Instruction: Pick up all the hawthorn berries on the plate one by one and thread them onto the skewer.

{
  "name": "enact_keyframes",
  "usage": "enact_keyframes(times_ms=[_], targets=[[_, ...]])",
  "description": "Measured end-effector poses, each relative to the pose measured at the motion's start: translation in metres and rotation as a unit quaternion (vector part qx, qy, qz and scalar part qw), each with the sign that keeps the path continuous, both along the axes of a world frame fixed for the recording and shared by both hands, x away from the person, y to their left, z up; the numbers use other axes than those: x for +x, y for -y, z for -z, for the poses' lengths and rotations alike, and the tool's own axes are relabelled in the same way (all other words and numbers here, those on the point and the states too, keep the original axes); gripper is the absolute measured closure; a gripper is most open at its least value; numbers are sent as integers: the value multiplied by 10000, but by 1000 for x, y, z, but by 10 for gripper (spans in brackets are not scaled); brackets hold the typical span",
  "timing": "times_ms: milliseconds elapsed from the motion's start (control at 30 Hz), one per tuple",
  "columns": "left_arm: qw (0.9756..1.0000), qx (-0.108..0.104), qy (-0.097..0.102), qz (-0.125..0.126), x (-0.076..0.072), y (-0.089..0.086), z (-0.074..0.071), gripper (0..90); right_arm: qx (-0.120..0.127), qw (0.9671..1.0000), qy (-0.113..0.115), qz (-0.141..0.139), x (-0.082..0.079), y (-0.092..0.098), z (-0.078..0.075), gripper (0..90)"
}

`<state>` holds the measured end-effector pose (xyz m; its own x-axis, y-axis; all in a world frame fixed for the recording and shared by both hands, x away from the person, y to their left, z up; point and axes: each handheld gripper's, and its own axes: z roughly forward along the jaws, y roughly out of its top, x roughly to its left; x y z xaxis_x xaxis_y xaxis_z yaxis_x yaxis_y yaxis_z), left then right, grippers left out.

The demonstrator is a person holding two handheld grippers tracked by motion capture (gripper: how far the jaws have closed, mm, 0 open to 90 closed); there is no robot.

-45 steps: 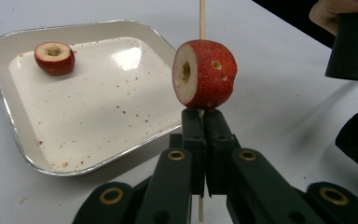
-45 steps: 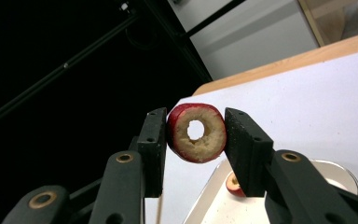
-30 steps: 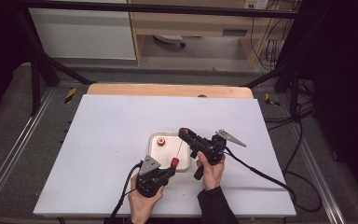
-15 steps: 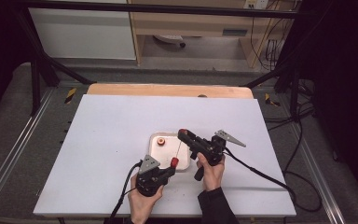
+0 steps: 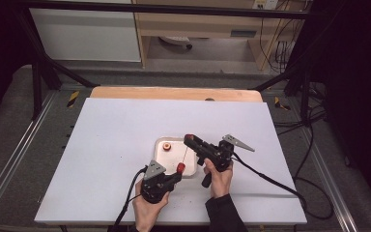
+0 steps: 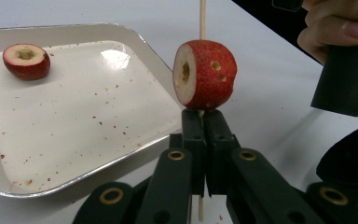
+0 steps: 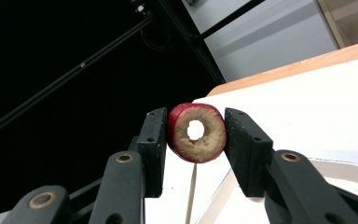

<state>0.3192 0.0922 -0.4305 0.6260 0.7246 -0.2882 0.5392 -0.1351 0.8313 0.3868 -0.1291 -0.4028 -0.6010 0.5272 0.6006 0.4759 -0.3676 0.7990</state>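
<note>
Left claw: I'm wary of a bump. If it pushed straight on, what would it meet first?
Probably the skewered fruit just beyond the left claw, which is shut on the skewer; depth is unclear.

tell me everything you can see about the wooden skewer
The skewer is a thin, pale wooden stick, straight. The left gripper clamps it near one end between its closed fingers. Just above them it runs through a red cored fruit piece resting against the fingertips. Its far end meets a second red ring-shaped piece between the right gripper's fingers. It spans above the tray's edge.
</note>
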Motion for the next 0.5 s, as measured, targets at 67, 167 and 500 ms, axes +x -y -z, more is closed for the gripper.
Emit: enact_keyframes(times_ms=[67, 167, 500], targets=[[10000, -21, 26, -4, 0, -1, -1, 884, -7, 10000, -17, -21, 0, -1, 1, 610], [10000, -57, 18, -33, 0, -1, -2, 884, -44, 10000, -6, -52, 0, -1, 2, 610], [9999, -48, 48, -82, 1, 0, 0, 884, -94, 9999, 8, -137, -2, 0, 0, 611]])
